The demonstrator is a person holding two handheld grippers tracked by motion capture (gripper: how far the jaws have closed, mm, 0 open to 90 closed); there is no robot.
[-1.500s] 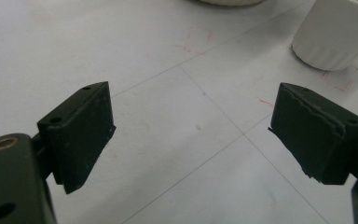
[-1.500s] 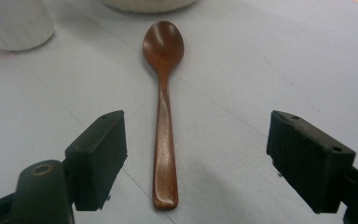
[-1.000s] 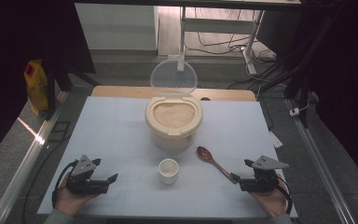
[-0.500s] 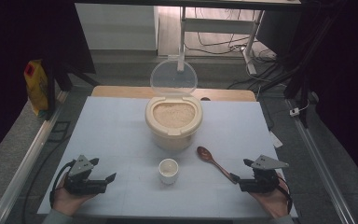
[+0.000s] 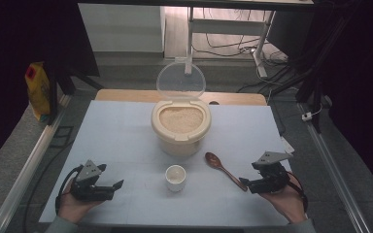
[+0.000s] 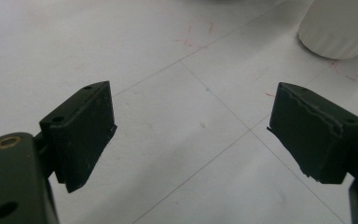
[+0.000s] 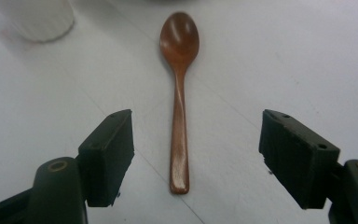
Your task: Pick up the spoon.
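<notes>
The left hand-held gripper (image 5: 117, 184) rested low at the near left of the desk (image 5: 126, 131), its jaws wide apart and empty. The right hand-held gripper (image 5: 243, 182) was equally wide open and held nothing, with the handle end of the wooden spoon (image 7: 179, 100) lying between its jaws. A small white cup (image 5: 175, 177) stood near the spoon's bowl, before the open rice container (image 5: 180, 127).

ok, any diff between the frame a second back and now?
Almost none. The left gripper looks to have eased slightly toward the person's edge of the table; jaws open, holding nothing. The right gripper sits open at the handle end of the wooden spoon, no grasp. Cup, rice container and its raised lid unchanged.
</notes>
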